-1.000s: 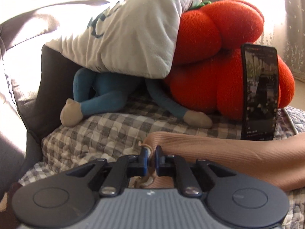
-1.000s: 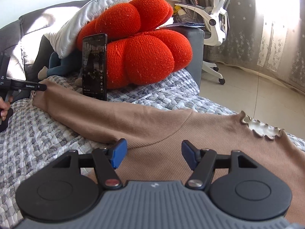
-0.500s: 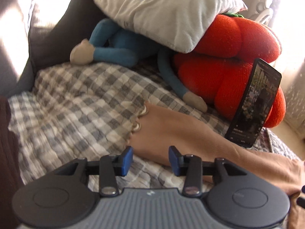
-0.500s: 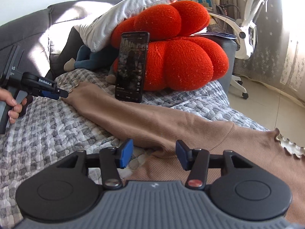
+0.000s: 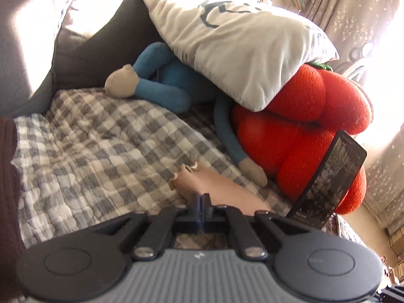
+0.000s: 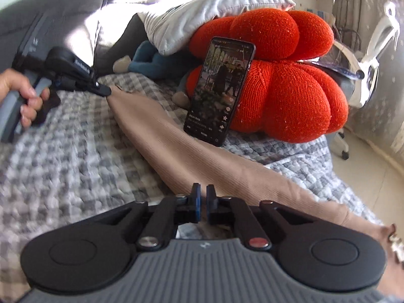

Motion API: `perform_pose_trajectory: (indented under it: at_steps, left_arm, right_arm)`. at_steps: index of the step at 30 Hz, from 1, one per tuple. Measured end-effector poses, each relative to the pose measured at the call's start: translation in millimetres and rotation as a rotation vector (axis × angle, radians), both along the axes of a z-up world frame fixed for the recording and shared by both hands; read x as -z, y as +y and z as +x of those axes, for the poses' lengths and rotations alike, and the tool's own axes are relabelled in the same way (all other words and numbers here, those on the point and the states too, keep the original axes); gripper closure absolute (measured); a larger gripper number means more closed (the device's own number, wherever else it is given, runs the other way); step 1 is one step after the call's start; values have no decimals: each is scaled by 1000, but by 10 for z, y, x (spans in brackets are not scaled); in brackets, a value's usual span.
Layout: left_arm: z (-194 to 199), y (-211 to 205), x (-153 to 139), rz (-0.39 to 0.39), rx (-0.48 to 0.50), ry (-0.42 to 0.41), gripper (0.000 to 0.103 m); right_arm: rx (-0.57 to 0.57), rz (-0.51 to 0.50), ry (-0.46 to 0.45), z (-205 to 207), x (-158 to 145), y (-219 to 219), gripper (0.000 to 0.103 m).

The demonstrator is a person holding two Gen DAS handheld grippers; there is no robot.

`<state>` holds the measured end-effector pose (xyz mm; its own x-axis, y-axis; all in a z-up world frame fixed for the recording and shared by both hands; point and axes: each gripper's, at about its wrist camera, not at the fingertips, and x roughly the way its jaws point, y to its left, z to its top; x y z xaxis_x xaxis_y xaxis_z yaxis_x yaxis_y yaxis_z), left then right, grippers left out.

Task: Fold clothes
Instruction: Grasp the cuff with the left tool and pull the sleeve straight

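A tan ribbed top (image 6: 202,156) lies spread on the checked quilt (image 6: 75,156), its long sleeve (image 5: 199,181) reaching toward the sofa back. My left gripper (image 5: 203,198) is shut on the sleeve near its frilled cuff; it shows from the side in the right wrist view (image 6: 103,91), held by a hand. My right gripper (image 6: 201,192) is shut on the lower edge of the sleeve where it meets the body of the top.
A phone (image 6: 219,91) leans upright against a red pumpkin cushion (image 6: 285,96), right beside the sleeve. A white pillow (image 5: 237,45) and a blue plush toy (image 5: 161,85) lie against the grey sofa back (image 6: 63,12). A desk chair (image 6: 373,50) stands on the floor at right.
Both grippers were open half a second ago and have closed on the tan top. The left one let go of the cuff a second ago and has gripped the sleeve again.
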<state>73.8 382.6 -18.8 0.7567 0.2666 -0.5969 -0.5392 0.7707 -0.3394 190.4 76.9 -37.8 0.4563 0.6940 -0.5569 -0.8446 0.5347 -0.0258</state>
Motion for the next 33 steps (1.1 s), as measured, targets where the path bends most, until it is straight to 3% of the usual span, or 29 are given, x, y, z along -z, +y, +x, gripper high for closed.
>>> perform_pose_trajectory:
  at_steps: [2,4,7,8,10,13,15,17,21,23,26,30,33]
  left_arm:
    - [128,-34,42,44,22,121,100]
    - [198,-71,78,91,27,207,94]
    - [92,-154,37,139,-5,150,64]
    - [71,-200,16,148,8,122,63]
    - [76,-332,-20,161,67,73,63]
    - [138,-600,-23,140,202,0,65]
    - [245,-794,25,117,300,-25,65]
    - [380,-995,90,109,384,-39,73]
    - [580,-1230,284,90,514,-75,74]
    - [616,-1272,421,77,534,-45,75]
    - [545,-1327,432,121,553,-38,75]
    - [559,-1363,346,171,597,20,75]
    - [571,-1274,267,221,547,15,75]
  right_arm:
    - [-27,15,82,36,-4,-6,99]
    - [-44,3,110,-3,11,1,88]
    - [-5,57,114,8,-47,-145,85]
    - [18,81,115,30,-74,-204,83]
    - [93,95,86,101,-118,-284,72]
    - [177,69,59,240,-118,-277,72]
    - [190,78,82,315,-103,-234,72]
    - [187,73,95,364,-81,-145,72]
    - [147,-5,66,376,-2,93,72]
    - [143,-53,47,415,65,235,72]
    - [141,-88,20,495,142,393,72]
    - [200,-84,-1,651,135,528,77]
    - [241,-52,18,707,95,504,77]
